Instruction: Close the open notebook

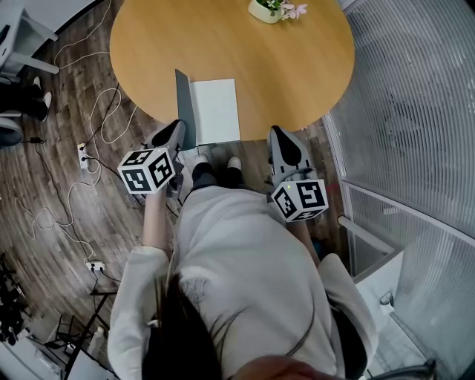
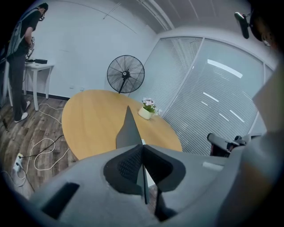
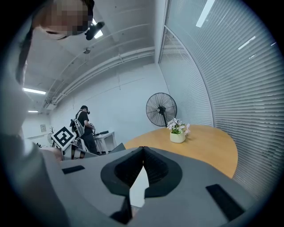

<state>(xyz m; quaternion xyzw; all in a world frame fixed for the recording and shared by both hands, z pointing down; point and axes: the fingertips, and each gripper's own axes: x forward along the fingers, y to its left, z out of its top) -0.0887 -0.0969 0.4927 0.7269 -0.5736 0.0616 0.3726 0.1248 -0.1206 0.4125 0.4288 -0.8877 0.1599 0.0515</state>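
The open notebook lies at the near edge of the round wooden table (image 1: 297,67). Its white page (image 1: 217,111) lies flat and its grey cover (image 1: 183,107) stands nearly upright on the left. My left gripper (image 1: 177,128) is at the cover's near end, shut on the cover's edge. In the left gripper view the cover (image 2: 129,128) rises straight out of the closed jaws (image 2: 143,147). My right gripper (image 1: 278,132) hovers at the table's edge, right of the notebook and apart from it. Its jaws (image 3: 143,149) meet at the tips.
A white pot of flowers (image 1: 267,10) stands at the table's far side. A standing fan (image 2: 126,74) and a person (image 2: 17,53) at a white side table (image 2: 40,66) are beyond. Cables (image 1: 96,126) run over the floor on the left, and a glass wall with blinds (image 1: 415,111) is on the right.
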